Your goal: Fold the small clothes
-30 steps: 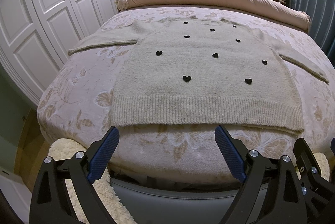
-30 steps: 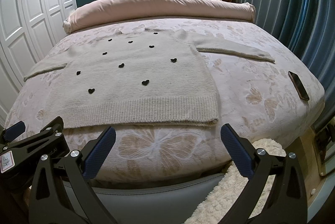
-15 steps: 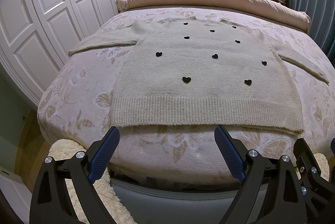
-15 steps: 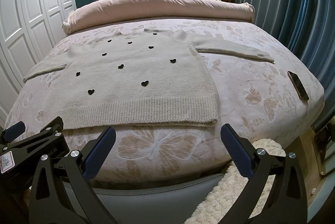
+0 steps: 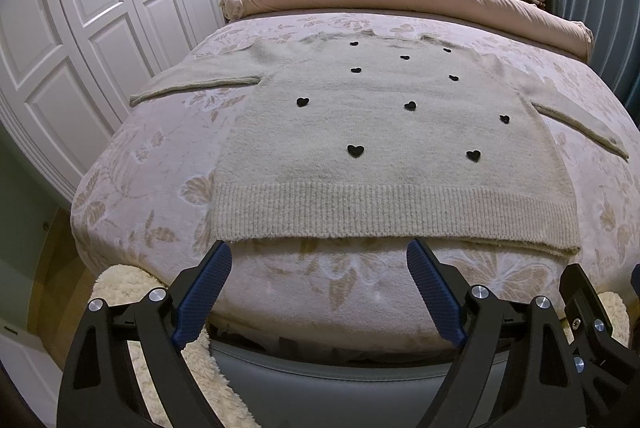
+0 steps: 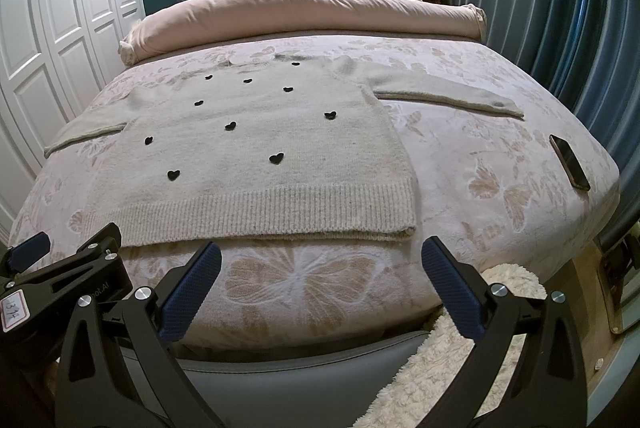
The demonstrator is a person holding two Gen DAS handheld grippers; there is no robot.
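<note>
Beige knitted sweater with small black hearts [image 5: 384,132] [image 6: 256,164] lying flat, sleeves spread, on the bed with the pale floral cover [image 5: 152,172] [image 6: 480,164]; its ribbed hem lies just ahead of both hand-held grippers. Left hand-held gripper [image 5: 320,288] and right hand-held gripper [image 6: 320,288]: blue-padded fingers wide apart, holding nothing, short of the hem. A dark rectangular phone [image 6: 569,162] lies ahead and right of the right hand-held gripper.
</note>
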